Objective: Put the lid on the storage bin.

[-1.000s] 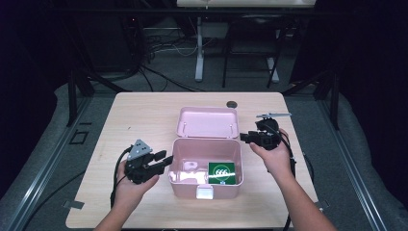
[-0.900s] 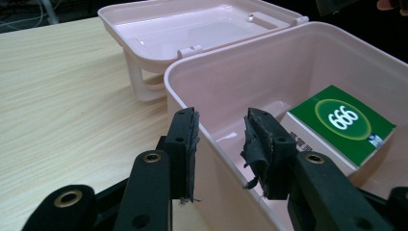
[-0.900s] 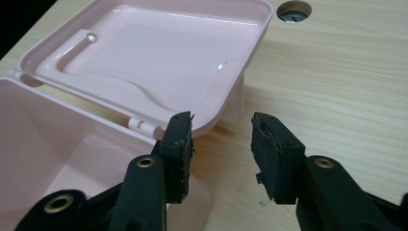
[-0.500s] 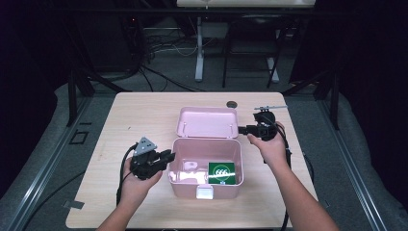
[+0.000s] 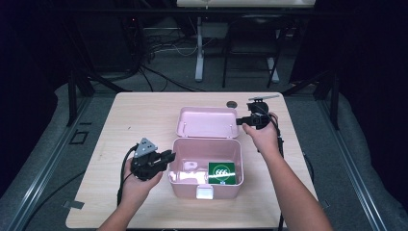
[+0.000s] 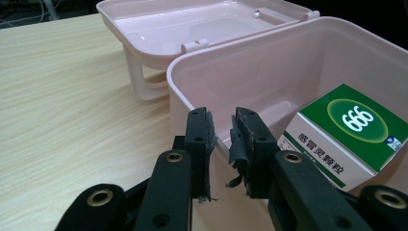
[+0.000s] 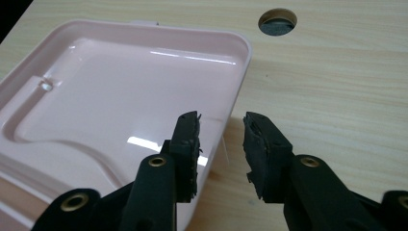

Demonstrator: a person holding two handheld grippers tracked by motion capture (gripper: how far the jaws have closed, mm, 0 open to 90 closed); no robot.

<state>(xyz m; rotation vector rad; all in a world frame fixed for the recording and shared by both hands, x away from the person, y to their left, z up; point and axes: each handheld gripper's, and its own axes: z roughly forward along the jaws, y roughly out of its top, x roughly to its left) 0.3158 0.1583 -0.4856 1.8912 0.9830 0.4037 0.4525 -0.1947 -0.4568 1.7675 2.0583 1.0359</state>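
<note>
A pink plastic box stands open on the table, its lid laid back flat behind it. Inside at the right lies a green and white medicine carton marked 666. My left gripper is at the box's left wall, its jaws shut on the rim, one inside and one outside. My right gripper is open at the lid's right edge, one jaw over the lid's inside and one over the table.
A round cable hole sits in the wooden table just behind the lid, near my right gripper. A white latch is on the box's front. Chairs, desk legs and cables stand on the floor beyond the far edge.
My right gripper has moved away from me and leftward, up to the lid's right edge. My left gripper has stayed at the box's left wall.
</note>
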